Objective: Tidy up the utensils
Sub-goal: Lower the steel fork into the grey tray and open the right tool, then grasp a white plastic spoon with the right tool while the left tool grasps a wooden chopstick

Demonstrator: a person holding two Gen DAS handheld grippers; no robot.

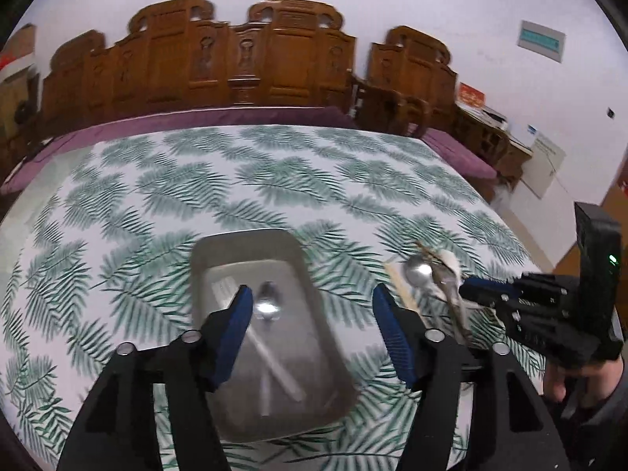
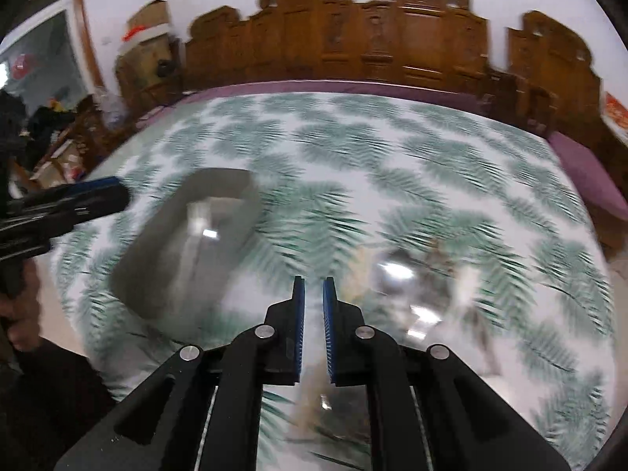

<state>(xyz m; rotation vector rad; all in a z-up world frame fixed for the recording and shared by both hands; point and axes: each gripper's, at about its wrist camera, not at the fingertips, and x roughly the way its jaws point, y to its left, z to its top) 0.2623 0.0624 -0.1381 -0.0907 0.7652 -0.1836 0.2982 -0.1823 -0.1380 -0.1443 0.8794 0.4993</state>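
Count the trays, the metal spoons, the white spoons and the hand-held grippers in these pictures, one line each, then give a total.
Metal tray: 1
Metal spoons: 2 (tray spoon, pile spoon)
White spoon: 1
Hand-held grippers: 2 (left hand-held gripper, right hand-held gripper)
Total: 6

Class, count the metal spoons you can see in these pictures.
2: one spoon lies in the metal tray; another spoon sits in the utensil pile on the tablecloth. More may be hidden there.

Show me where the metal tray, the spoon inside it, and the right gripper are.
metal tray (image 1: 314, 271): left wrist view, right rim.
spoon (image 1: 268, 306): left wrist view, bowl.
right gripper (image 2: 313, 288): right wrist view, between fingertips.
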